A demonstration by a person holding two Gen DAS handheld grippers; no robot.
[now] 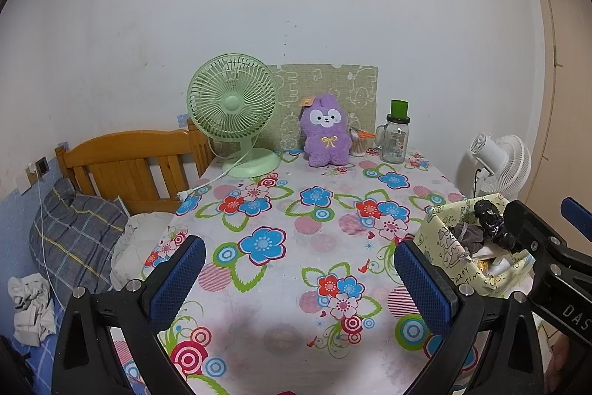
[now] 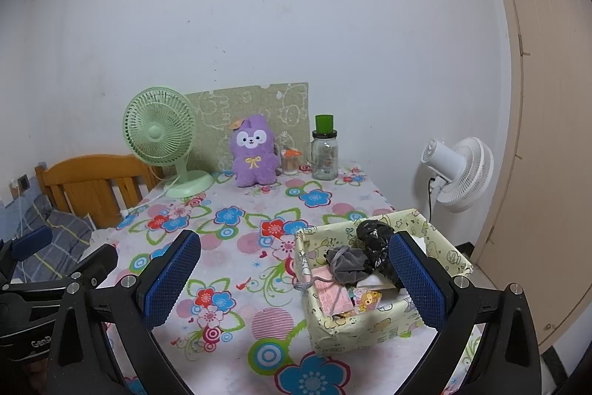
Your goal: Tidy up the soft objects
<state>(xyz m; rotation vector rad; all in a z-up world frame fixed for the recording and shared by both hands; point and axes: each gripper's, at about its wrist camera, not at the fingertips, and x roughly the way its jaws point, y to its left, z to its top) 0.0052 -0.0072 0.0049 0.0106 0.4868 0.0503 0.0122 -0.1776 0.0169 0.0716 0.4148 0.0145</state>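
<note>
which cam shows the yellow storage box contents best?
Right wrist. The yellow box sits whole in frame, grey pouch and black bag inside visible. Left wrist catches the box only at the frame's right, partly behind the right gripper.

Your table w/ floral cloth (image 2: 236,287) | back edge: green desk fan (image 2: 162,139), purple plush bunny (image 2: 254,152), clear glass jar w/ green lid (image 2: 324,150) | front-right: yellow cartoon-print box (image 2: 355,324)

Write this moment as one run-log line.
left gripper: open, empty | right gripper: open, empty | purple plush: upright, far table edge | box: holds pouch
</note>
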